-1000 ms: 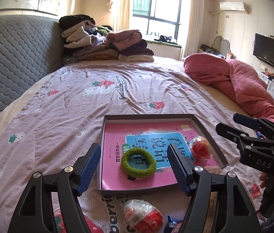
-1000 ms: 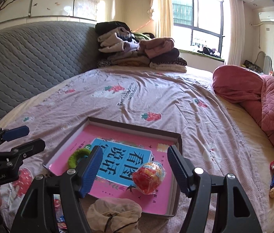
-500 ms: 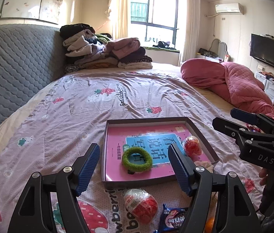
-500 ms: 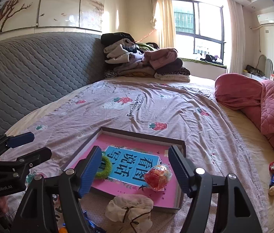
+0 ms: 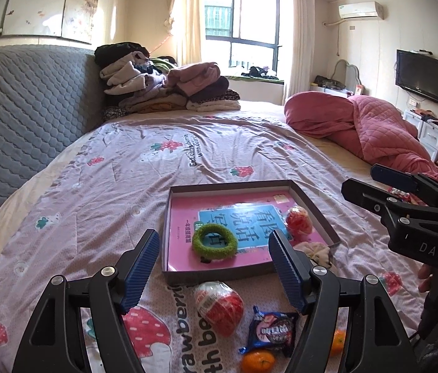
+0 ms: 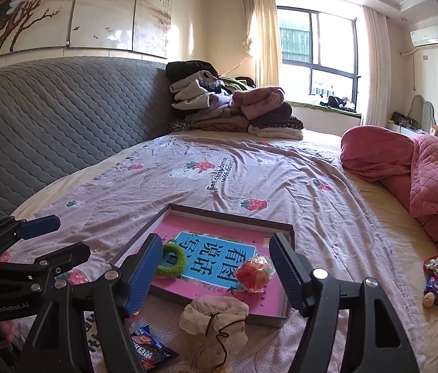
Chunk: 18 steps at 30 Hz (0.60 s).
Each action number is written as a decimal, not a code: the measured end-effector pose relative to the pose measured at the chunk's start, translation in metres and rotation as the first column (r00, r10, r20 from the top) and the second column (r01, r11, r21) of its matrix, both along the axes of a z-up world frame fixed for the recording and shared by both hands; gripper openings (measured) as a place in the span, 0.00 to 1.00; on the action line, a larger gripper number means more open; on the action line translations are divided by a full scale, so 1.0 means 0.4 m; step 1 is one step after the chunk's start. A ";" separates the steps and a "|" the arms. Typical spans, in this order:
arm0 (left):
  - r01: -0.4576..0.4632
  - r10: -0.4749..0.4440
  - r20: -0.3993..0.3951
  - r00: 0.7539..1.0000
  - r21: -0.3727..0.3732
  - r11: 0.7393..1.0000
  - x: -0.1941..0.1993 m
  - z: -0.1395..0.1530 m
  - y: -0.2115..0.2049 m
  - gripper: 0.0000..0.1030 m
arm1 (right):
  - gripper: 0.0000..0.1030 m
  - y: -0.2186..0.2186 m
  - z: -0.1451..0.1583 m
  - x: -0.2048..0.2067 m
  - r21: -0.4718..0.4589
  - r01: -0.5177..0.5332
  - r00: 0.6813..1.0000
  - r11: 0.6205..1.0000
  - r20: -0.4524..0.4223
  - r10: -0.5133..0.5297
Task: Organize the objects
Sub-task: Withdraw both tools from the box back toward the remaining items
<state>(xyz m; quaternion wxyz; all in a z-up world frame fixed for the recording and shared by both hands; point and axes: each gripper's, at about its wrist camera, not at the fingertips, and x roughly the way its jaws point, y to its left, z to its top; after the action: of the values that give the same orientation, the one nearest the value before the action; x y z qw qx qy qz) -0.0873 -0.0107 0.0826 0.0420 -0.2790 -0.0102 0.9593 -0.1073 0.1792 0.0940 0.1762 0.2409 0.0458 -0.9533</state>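
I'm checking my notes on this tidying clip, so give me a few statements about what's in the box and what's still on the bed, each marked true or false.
1. The green ring lies inside the box. True.
2. The wrapped egg is inside the box. False: it lies on the bedspread, in front of the box.
3. The left gripper holds the cookie packet. False: its fingers are apart and hold nothing.
4. The cloth pouch sits outside the box, against its near edge. True.
5. A pink book lines the box bottom. True.
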 end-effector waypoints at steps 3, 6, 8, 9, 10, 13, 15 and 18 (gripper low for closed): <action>0.006 -0.006 -0.002 1.000 -0.007 1.000 0.021 0.001 0.008 0.72 | 0.69 0.005 0.002 0.019 -0.010 -0.001 1.000 1.000 -0.001 0.001; 0.014 -0.014 0.002 1.000 -0.013 1.000 0.041 0.000 0.013 0.72 | 0.69 0.006 0.002 0.040 -0.003 -0.001 1.000 1.000 -0.003 0.000; 0.016 -0.016 0.006 1.000 -0.016 1.000 0.054 -0.002 0.016 0.72 | 0.69 0.008 0.003 0.055 -0.009 -0.001 1.000 1.000 -0.003 0.001; 0.020 -0.020 0.007 1.000 -0.017 1.000 0.060 -0.002 0.018 0.72 | 0.69 0.010 0.004 0.062 -0.015 -0.005 1.000 1.000 -0.001 0.005; 0.020 -0.020 0.010 1.000 -0.021 1.000 0.065 -0.003 0.020 0.72 | 0.69 0.012 0.004 0.068 -0.018 -0.005 1.000 1.000 0.000 0.005; 0.021 -0.021 0.017 1.000 -0.018 1.000 0.081 -0.008 0.027 0.72 | 0.69 0.008 0.008 0.087 -0.014 -0.007 1.000 1.000 -0.007 0.007; 0.033 -0.033 0.018 0.999 -0.023 0.999 0.093 -0.008 0.033 0.72 | 0.69 0.006 0.012 0.101 -0.012 -0.006 1.000 1.000 -0.013 0.006; 0.035 -0.034 0.020 0.999 -0.027 0.999 0.106 -0.005 0.039 0.72 | 0.69 0.010 0.013 0.120 -0.015 -0.005 1.000 1.000 -0.015 0.005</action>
<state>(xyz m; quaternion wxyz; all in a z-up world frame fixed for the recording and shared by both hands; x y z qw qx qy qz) -0.0450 0.0050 0.0805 0.0546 -0.2892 0.0074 0.9557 -0.0592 0.1830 0.0994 0.1800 0.2321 0.0403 -0.9550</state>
